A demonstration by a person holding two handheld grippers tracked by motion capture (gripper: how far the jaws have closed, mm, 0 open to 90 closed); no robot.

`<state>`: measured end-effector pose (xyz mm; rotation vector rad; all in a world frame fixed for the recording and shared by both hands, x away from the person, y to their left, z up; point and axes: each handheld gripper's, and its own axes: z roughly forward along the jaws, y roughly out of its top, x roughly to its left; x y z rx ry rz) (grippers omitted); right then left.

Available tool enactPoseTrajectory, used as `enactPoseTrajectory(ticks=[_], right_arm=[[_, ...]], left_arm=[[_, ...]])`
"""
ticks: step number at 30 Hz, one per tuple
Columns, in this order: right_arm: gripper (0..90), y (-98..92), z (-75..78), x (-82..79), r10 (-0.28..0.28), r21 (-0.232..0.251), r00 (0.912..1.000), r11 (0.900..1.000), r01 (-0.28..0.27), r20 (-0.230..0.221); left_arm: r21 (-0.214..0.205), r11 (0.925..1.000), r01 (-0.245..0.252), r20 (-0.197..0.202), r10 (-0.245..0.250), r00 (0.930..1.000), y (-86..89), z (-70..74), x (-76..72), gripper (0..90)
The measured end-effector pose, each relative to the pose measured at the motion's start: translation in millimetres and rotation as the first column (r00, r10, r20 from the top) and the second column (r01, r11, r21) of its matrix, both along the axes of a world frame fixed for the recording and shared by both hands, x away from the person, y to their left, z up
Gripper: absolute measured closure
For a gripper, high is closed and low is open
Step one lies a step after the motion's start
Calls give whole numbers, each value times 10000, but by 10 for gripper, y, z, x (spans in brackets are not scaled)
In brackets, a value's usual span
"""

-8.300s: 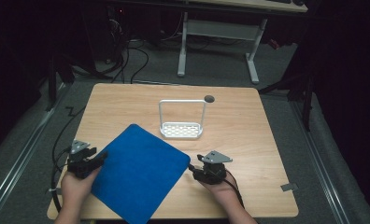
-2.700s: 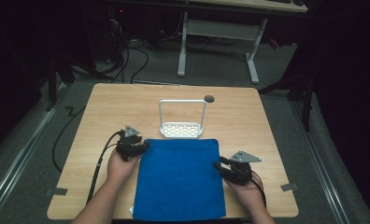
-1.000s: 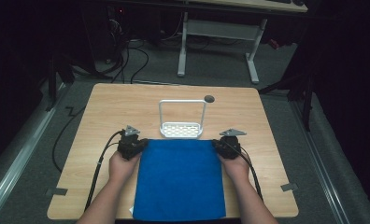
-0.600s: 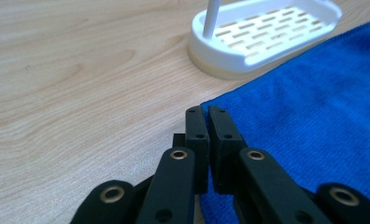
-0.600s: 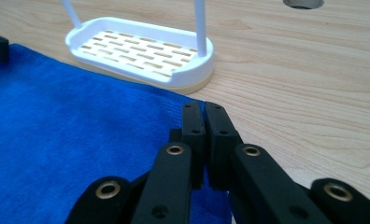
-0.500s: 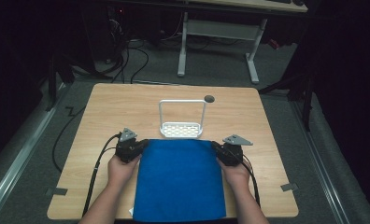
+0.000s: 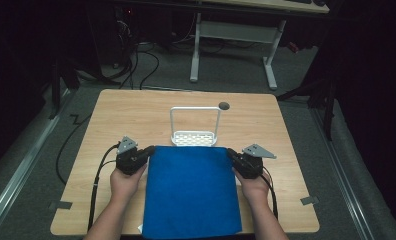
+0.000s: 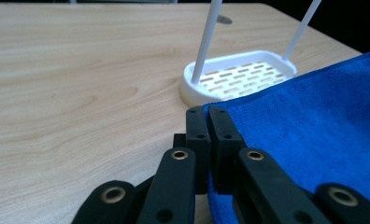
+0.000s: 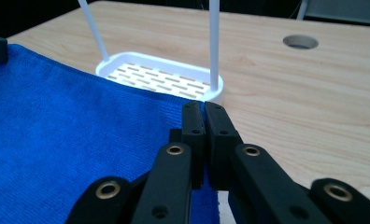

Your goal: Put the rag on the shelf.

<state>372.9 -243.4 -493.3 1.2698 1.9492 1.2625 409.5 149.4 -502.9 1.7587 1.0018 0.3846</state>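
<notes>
You had one blue cloth (image 7: 191,192) in hand, spread flat in the near middle of the wooden surface (image 7: 136,110). Its long axis ran from near to far: the near edge lay at the surface's near edge and the far edge lay just in front of the white rack (image 7: 195,136). The sides stood roughly square to the surface's edges.

Your left gripper (image 7: 148,150) had its jaws pressed together on the cloth's far left corner, and in the left gripper view (image 8: 207,114) the blue fabric came out from between the two black tips. Your right gripper (image 7: 231,153) did the same at the far right corner; in the right gripper view (image 9: 202,109) the jaws met on the cloth's edge, just in front of the rack. Both grippers pointed inward toward the cloth, one at each far corner, with your left hand (image 7: 123,182) and right hand (image 7: 253,185) behind them.

By count: one cloth, one rack, two grippers. The rack had a slotted tray base and one thin handle arching over it, and it stood upright at the middle of the surface. One round hole (image 7: 224,105) sat in the surface beyond the rack, slightly to its right. Whether the cloth's far edge touched the rack's base or hung just clear of it, you could not tell.
</notes>
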Motion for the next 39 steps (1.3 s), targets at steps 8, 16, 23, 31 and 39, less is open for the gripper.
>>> enactPoseTrajectory(ticks=[8, 16, 23, 31, 39], right_arm=[[882, -6, 145, -75, 72, 158, 9983, 9998, -81, 585], [882, -2, 277, -148, 106, 316, 9940, 9994, -141, 1092], [882, -19, 365, -206, 53, 411, 9894, 9991, -114, 1450], [882, -49, 486, -279, -32, 640, 9813, 9979, -93, 1925], [882, -74, 689, -403, -23, 794, 9655, 9967, -191, 2605]], left_arm=[[-599, 9981, -159, 558, 192, 9983, 76, 164, -100, 882], [-508, 9987, 4, 1029, 48, 9947, 70, 300, -170, 882], [-728, 9973, 101, 1509, 10, 9885, 68, 436, -245, 882], [-917, 9956, 192, 1985, -6, 9801, 80, 590, -325, 882], [-1097, 9934, 341, 2573, -47, 9663, 91, 768, -431, 882]])
